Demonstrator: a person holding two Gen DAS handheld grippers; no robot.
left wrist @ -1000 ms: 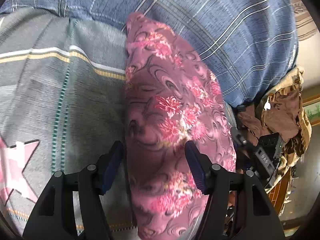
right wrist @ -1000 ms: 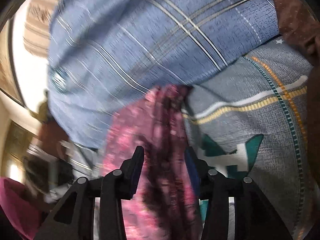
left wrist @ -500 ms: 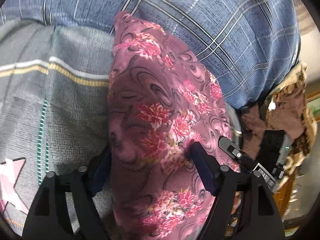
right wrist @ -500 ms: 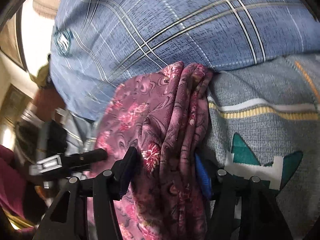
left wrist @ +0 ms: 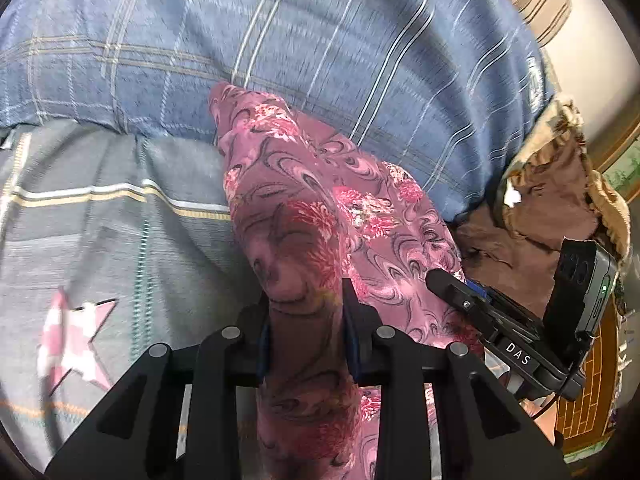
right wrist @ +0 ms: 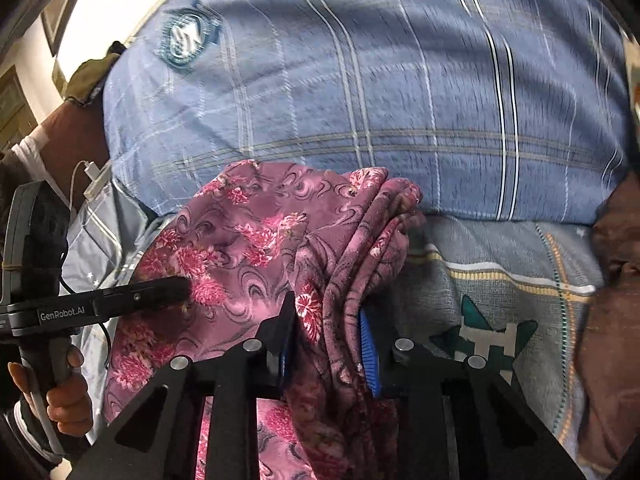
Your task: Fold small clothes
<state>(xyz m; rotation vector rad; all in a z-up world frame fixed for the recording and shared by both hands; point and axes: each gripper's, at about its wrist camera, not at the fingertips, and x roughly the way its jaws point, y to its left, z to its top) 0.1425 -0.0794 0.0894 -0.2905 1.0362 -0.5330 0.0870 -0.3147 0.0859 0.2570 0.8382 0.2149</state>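
On the grey patterned bedsheet (left wrist: 120, 216), the left gripper (left wrist: 306, 320), jaws just closed, pinches the bunched floral garment (left wrist: 320, 208) below the blue checked pillow (left wrist: 320, 60), while the right gripper (right wrist: 326, 332), likewise just closed, clamps gathered folds, so folding looks barely begun

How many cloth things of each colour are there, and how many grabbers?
Pink flowery cloth: 1, pinched by both grabbers
Blue checked pillow: 1
Grey striped bedsheet: 1
Brown cloth: 1
Grabbers: 2, the left gripper and the right gripper
Total: 6
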